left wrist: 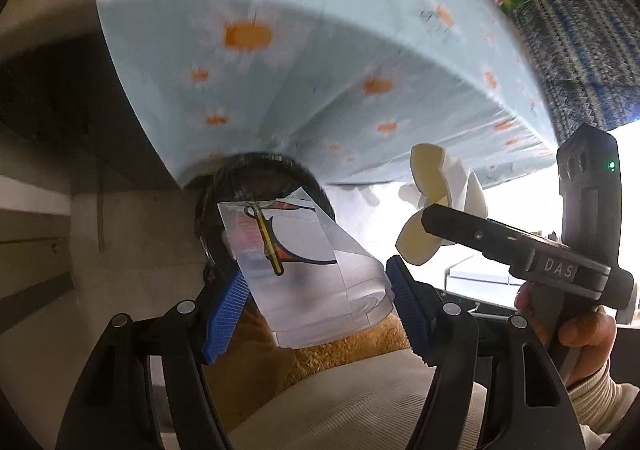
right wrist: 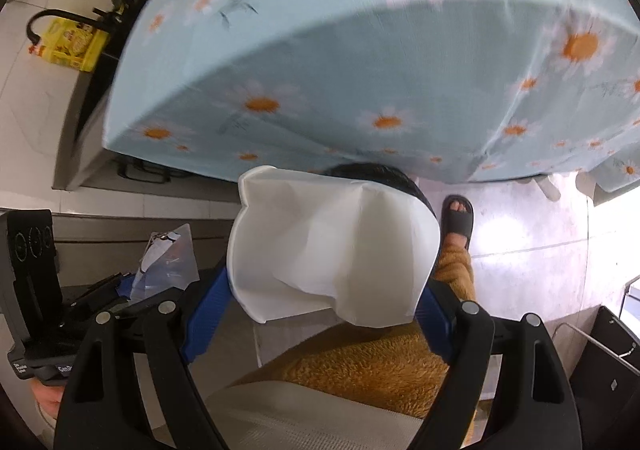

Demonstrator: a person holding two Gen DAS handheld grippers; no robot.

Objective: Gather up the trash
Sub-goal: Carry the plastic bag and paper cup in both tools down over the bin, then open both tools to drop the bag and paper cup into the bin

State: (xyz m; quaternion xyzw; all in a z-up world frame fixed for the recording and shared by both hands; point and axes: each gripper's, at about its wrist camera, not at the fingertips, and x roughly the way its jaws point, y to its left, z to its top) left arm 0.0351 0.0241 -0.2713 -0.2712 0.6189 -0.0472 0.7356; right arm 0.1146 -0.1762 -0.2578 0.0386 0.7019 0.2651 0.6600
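Trash fills both claws: a clear plastic wrapper [left wrist: 308, 270] is clamped between the left gripper [left wrist: 318, 310] pads, a crumpled white paper [right wrist: 332, 246] (partly folded) pinched in the right gripper [right wrist: 326, 314], below the daisy-print tablecloth [left wrist: 320, 69].

1. You can read "DAS" in pale letters on the black body of the right gripper [left wrist: 440, 228], seen from your left wrist.
2. Small print on the left gripper's [right wrist: 132, 282] handle is too blurred to read.

Daylight blows out the right edge in both views, daisy tablecloth [left wrist: 320, 49] motion-blurred, heavy fisheye bending, dark vignetted corners.
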